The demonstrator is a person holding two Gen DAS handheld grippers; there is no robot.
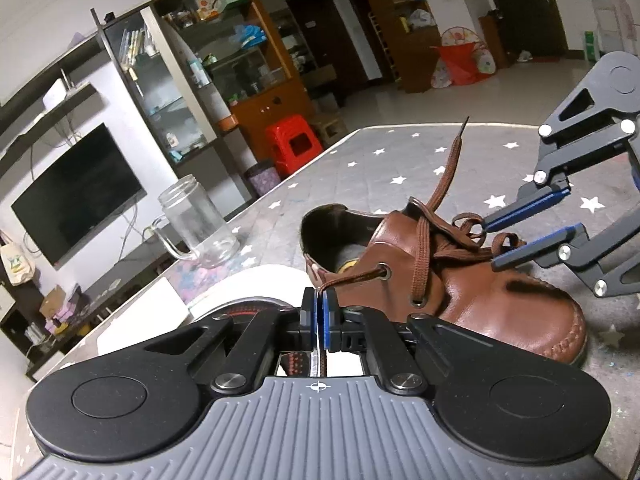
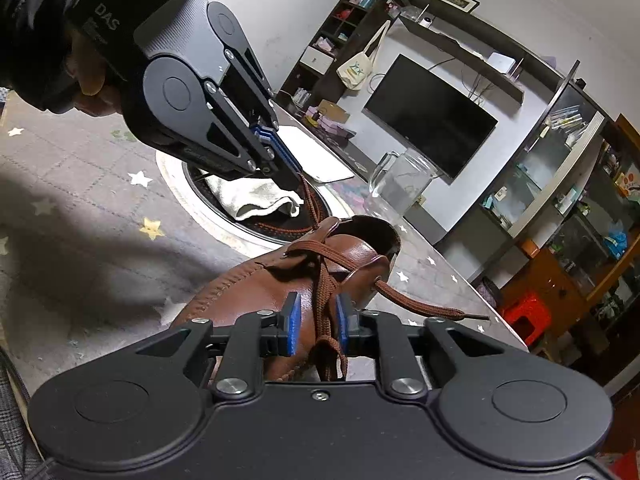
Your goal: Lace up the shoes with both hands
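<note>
My left gripper [image 2: 294,178] has a ribbed grey housing, black linkage arms with round silver screws and thin blue pads, and white "DAS" lettering on its handle. My right gripper [image 2: 316,326] has the same black linkages and blue pads. My sleeve [image 2: 36,8] is dark and padded.

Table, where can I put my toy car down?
The starry table cover lies bare beyond the brown shoe toward the far edge, and left of the shoe's toe. It is crowded around the glass mug, the round dish and both claws.

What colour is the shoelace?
Brown shoelace, like the shoe; clearest in the left wrist view.
</note>
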